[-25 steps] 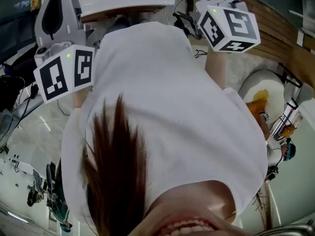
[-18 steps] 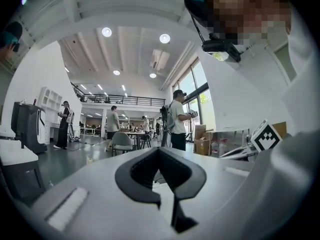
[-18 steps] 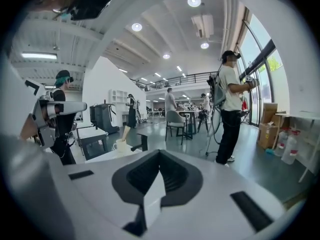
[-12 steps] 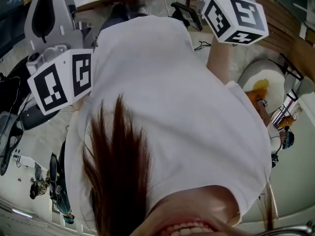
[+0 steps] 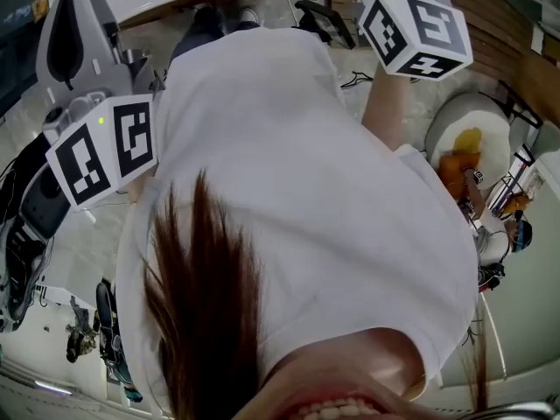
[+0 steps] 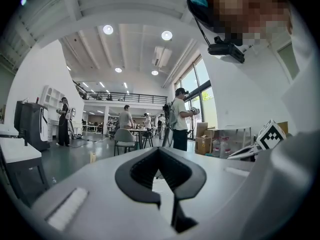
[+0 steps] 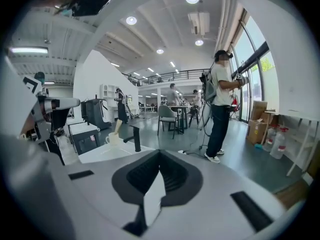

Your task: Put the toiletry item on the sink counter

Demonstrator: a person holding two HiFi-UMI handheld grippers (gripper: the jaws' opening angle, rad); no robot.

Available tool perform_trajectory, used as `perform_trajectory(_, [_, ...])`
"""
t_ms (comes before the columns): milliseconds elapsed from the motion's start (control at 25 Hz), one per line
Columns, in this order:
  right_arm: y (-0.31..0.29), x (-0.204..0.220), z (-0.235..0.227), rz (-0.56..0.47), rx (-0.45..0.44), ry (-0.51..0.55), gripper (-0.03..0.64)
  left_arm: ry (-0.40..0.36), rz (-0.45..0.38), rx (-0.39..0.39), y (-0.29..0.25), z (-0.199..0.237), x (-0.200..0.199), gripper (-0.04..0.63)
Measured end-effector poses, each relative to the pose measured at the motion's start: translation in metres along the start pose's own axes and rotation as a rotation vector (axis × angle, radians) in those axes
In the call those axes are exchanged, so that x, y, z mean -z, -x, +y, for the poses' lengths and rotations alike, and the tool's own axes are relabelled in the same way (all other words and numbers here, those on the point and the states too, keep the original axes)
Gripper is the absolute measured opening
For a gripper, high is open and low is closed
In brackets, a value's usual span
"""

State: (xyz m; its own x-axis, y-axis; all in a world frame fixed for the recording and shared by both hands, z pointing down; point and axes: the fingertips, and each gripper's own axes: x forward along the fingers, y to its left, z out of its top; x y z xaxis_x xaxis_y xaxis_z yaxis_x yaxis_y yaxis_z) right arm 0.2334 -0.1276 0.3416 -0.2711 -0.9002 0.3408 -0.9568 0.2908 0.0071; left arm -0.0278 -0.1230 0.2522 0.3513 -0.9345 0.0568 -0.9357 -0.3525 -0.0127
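In the right gripper view, a white sink counter [image 7: 97, 155] with a black faucet [image 7: 134, 137] stands ahead and to the left. A pale cup [image 7: 111, 138] with a tan item [image 7: 119, 125] sticking out sits on it. My right gripper [image 7: 160, 156] points out over the hall, jaws shut with nothing between them. My left gripper [image 6: 159, 151] is also shut and empty and faces the open room. In the head view, the person's white shirt [image 5: 289, 191] fills the middle, with the left marker cube [image 5: 101, 151] and the right marker cube [image 5: 420, 29] at either side.
A person with a backpack [image 7: 220, 104] stands close on the right. Chairs and a table [image 7: 172, 116] lie further off, and cardboard boxes [image 7: 257, 129] stand by the windows. A round white table [image 5: 468, 134] with orange things shows at the head view's right. A grey machine [image 5: 74, 46] is behind the left cube.
The left marker cube has drifted a little left and down, and the right cube slightly up and right. Both grippers stay shut.
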Motion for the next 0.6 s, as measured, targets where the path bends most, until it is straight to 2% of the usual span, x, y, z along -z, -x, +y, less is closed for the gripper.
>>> perform_trajectory(280, [-0.002, -0.007, 0.002, -0.012, 0.006, 0.014, 0.005, 0.009, -0.003, 0.043, -0.003, -0.013, 0.0, 0.008])
perform_trajectory(600, [0.001, -0.006, -0.001, -0.016, 0.017, 0.015, 0.005, 0.012, -0.014, 0.022, 0.002, -0.007, -0.001, 0.008])
